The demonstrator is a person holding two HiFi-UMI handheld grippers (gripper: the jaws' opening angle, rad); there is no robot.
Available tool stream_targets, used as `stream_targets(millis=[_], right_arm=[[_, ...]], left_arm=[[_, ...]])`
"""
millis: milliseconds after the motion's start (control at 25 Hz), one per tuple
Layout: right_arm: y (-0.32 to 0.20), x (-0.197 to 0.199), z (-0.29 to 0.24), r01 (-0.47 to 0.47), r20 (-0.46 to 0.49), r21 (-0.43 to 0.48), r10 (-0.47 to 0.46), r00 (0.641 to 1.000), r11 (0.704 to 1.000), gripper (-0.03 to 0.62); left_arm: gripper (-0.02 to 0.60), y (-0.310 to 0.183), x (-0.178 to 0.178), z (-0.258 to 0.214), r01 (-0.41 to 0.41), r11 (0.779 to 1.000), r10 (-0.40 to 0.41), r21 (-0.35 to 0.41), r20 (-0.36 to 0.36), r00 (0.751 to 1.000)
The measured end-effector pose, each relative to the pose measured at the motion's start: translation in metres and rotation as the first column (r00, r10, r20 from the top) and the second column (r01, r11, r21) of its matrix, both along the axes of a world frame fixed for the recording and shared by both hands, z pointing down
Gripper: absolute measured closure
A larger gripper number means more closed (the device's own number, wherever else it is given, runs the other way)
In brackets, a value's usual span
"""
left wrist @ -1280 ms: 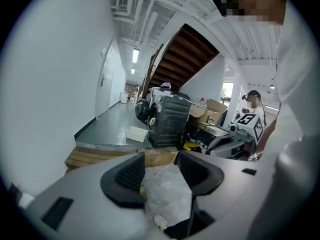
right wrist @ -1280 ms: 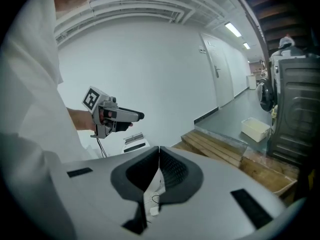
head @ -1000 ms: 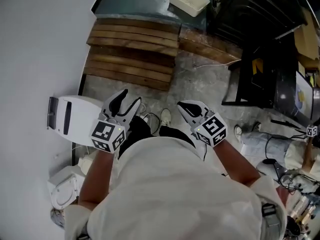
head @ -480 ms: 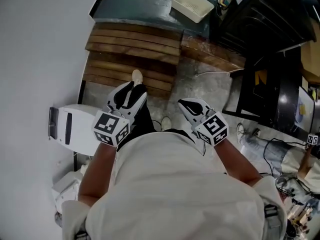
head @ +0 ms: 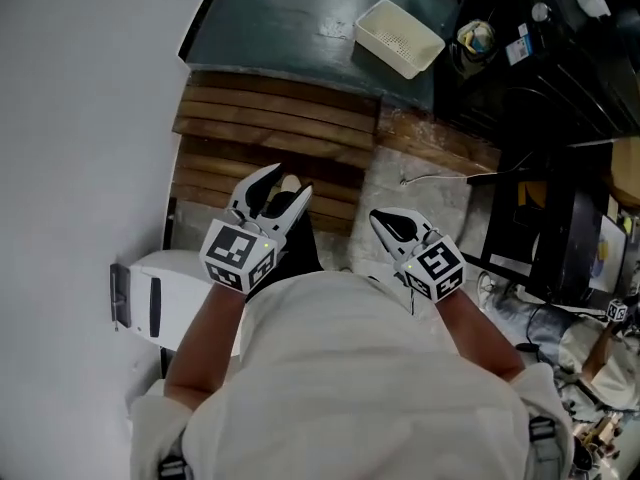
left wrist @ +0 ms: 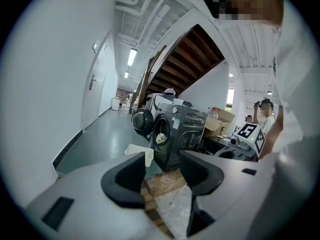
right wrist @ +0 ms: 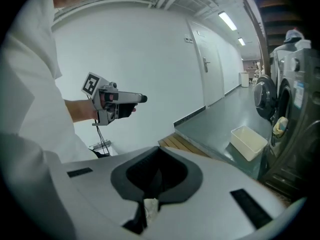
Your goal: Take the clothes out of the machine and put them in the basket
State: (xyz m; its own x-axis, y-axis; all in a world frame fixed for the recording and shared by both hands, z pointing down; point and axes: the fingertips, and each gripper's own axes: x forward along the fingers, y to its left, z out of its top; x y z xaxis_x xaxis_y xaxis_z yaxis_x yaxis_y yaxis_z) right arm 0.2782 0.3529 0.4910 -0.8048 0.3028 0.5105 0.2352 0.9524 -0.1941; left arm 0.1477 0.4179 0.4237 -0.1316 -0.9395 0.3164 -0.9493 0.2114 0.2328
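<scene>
The clothes (left wrist: 160,138), pale and bunched, are seen inside the open porthole of the dark washing machine (left wrist: 182,134). In the head view the machine is placed at two o'clock from the person. The white basket (head: 398,36) is set on the grey-green floor at one o'clock, just beside the machine's front, and appears empty. A wooden slatted platform (head: 270,128) is laid between the person and the basket, at twelve o'clock.

The left gripper (head: 287,181) is held with its jaws apart and nothing between them. The right gripper (head: 385,220) is held with its jaws closed together on nothing.

The step in hand is judged to be the approach, as no garment has yet been reached. For the next move, the platform must be crossed, the right jaws opened, and a gripper brought into the porthole and onto the cloth.
</scene>
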Motion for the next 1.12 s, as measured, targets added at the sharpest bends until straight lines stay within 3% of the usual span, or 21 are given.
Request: stream_targets(millis=[240,400,600,800,1120], right_arm=[[0.004,-0.129,-0.034,-0.04,-0.066,-0.013,0.039,0.997,0.999,0.591],[0.006,-0.187,-0.082,-0.032,-0.07,0.016,0.033,0.997,0.999,0.591],[-0.011,-0.22,-0.109,-0.044,-0.088,0.036,0.047,0.995,0.998,0.591],[-0.046,-0.245,-0.113,-0.125,-0.072,0.025,0.127,0.989,0.992,0.591],[-0.154,-0.276,-0.088,-0.286,-0.076,-0.042,0.282,0.956,0.957,0.591]], left_arm=[[0.377,-0.009,-0.132,-0.026,-0.038,0.999,0.039,0.019,-0.03,0.999],[0.377,-0.018,-0.192,-0.053,-0.083,0.997,0.083,0.005,-0.022,0.996],[0.376,-0.046,-0.225,-0.079,-0.135,0.991,0.136,0.012,-0.015,0.991],[0.374,-0.094,-0.25,-0.079,-0.201,0.98,0.201,-0.004,-0.018,0.979],[0.357,-0.227,-0.275,-0.062,-0.371,0.924,0.372,-0.088,-0.006,0.928]])
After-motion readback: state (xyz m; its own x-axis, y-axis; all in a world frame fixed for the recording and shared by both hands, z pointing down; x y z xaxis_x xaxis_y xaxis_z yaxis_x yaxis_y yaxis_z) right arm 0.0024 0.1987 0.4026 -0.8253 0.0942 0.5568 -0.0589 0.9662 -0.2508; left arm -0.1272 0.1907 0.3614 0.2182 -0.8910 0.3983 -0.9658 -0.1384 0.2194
